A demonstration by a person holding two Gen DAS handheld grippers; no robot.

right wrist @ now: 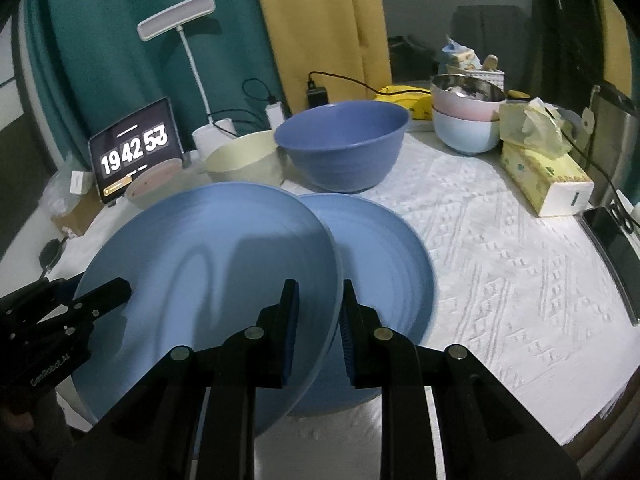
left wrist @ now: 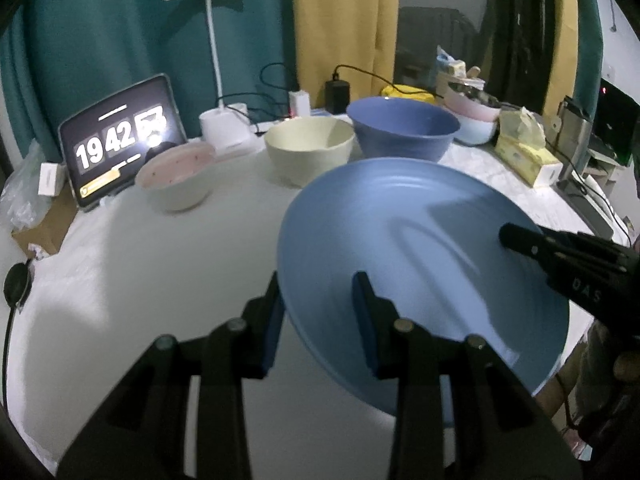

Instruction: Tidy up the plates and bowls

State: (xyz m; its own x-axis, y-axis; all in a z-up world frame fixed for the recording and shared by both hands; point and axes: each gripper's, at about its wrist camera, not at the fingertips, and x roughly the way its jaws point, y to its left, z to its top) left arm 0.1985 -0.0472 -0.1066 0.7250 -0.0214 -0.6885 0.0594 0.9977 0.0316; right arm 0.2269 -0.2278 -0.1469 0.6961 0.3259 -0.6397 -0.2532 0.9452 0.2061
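Note:
A light blue plate [left wrist: 420,248] is held tilted above the table, with a gripper on each side of it. My left gripper [left wrist: 318,312] has its jaws astride the plate's left rim, the gap wider than the rim. My right gripper [right wrist: 318,320] is shut on the same plate [right wrist: 200,264] at its right rim. A second light blue plate [right wrist: 384,264] lies on the table under it. Behind stand a dark blue bowl [right wrist: 344,148], a cream bowl [right wrist: 244,160] and a pink-rimmed bowl [left wrist: 176,178].
A tablet clock [left wrist: 120,136] and a desk lamp [left wrist: 216,80] stand at the back left. Stacked pink and pale blue bowls [right wrist: 466,120], a tissue box [right wrist: 544,176] and a phone [right wrist: 616,252] sit at the right. A white cloth [right wrist: 500,272] covers the table.

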